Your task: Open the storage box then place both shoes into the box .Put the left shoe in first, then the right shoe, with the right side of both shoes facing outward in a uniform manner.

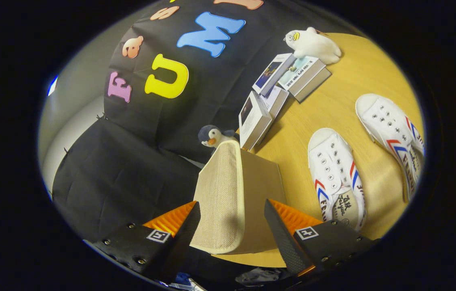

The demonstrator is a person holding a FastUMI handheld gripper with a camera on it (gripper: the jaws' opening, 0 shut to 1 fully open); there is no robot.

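Observation:
The storage box's beige woven lid (221,194) stands raised between my fingers, its smooth tan underside (260,178) turned toward the shoes. My gripper (232,206) is open wide around the lid's near edge. One finger lies along the woven face and the other in front of the tan side. I cannot tell whether either one presses on it. Two white sneakers with red and blue stripes lie on the wooden table (292,121), beyond the fingers on the tan side. One shoe (337,178) is close to the lid and the other shoe (393,133) lies farther off. The box's body is hidden.
Several books (280,89) lie in a loose pile beyond the lid. A white plush toy (314,44) sits on the farthest book. A small penguin plush (211,136) peeks over the lid's far end. The booth's black cloth wall (131,161) rises on the woven side.

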